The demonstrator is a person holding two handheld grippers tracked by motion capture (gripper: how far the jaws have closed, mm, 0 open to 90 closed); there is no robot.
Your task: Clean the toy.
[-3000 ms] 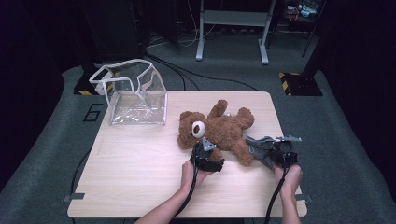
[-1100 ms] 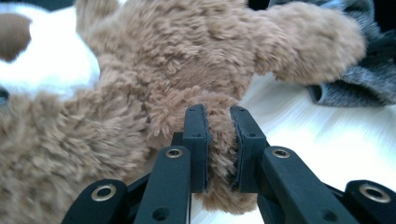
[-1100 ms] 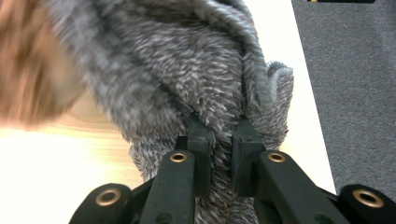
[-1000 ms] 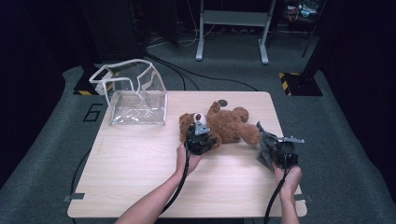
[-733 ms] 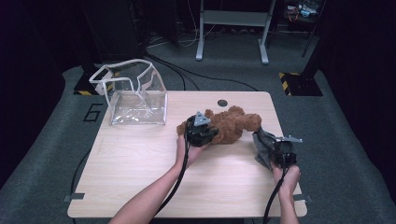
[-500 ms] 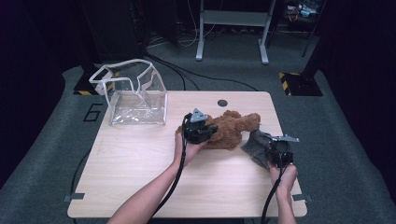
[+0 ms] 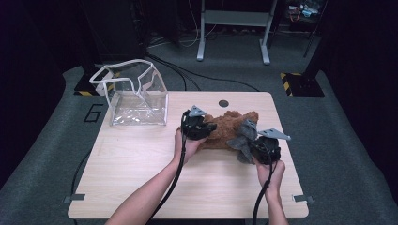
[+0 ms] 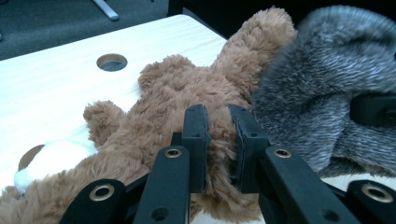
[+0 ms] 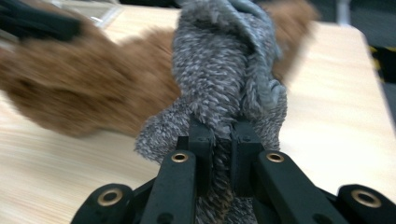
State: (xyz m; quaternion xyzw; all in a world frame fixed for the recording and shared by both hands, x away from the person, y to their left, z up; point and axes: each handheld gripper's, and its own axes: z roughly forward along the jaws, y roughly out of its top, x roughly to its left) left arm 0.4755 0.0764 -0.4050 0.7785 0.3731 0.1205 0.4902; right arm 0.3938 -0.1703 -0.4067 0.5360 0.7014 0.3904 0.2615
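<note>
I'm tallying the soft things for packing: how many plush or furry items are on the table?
2. The brown teddy bear lies mid-table, pinched by the left gripper. The grey furry piece is beside it, clamped in the right gripper. Others could be hidden underneath.

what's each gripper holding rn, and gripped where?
Left gripper pinches the brown teddy bear by plush on its body; which part exactly is unclear. Right gripper clamps a bunched fold of the grey furry cloth.
</note>
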